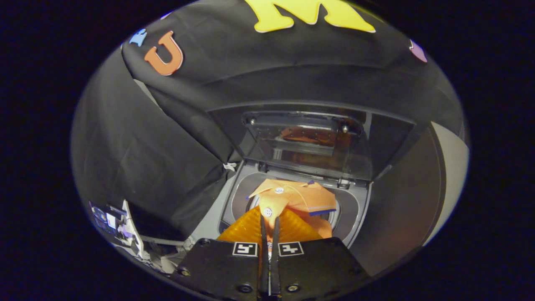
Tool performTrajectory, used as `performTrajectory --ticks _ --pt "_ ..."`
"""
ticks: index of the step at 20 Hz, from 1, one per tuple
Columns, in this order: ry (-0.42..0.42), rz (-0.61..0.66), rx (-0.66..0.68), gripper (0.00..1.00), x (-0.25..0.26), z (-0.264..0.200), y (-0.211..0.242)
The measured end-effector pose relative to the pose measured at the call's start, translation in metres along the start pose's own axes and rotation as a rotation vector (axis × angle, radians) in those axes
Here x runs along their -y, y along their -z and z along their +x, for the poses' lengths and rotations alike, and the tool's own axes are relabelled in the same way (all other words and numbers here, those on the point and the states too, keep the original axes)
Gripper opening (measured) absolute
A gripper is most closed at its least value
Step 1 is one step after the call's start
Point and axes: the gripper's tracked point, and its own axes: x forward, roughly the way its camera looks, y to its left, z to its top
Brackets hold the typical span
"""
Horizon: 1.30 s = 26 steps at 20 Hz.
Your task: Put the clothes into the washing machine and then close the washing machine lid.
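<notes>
Orange shirt with white buttons and blue trim; grey washer with dark, see-through lid.

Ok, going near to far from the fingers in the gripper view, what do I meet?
Gripper shut on the orange shirt → washer opening → raised lid → black cloth wall.

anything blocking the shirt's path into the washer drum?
Nothing visible. The lid stands raised behind the opening, and the orange shirt, pinched in the gripper, hangs right over the washing machine drum mouth.
</notes>
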Motion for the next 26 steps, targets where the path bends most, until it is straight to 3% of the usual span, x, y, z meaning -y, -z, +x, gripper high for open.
performTrajectory --ticks 7,16,22,23,26 --pt "0.074 0.011 -0.128 0.05 0.022 0.040 0.025" --pt "0.116 0.069 -0.138 0.06 0.034 0.052 0.033" --pt "0.105 0.054 -0.136 0.15 0.030 0.054 0.037" --pt "0.100 0.051 -0.133 0.22 0.028 0.052 0.036" --pt "0.131 0.033 -0.085 0.65 0.032 0.051 0.029"
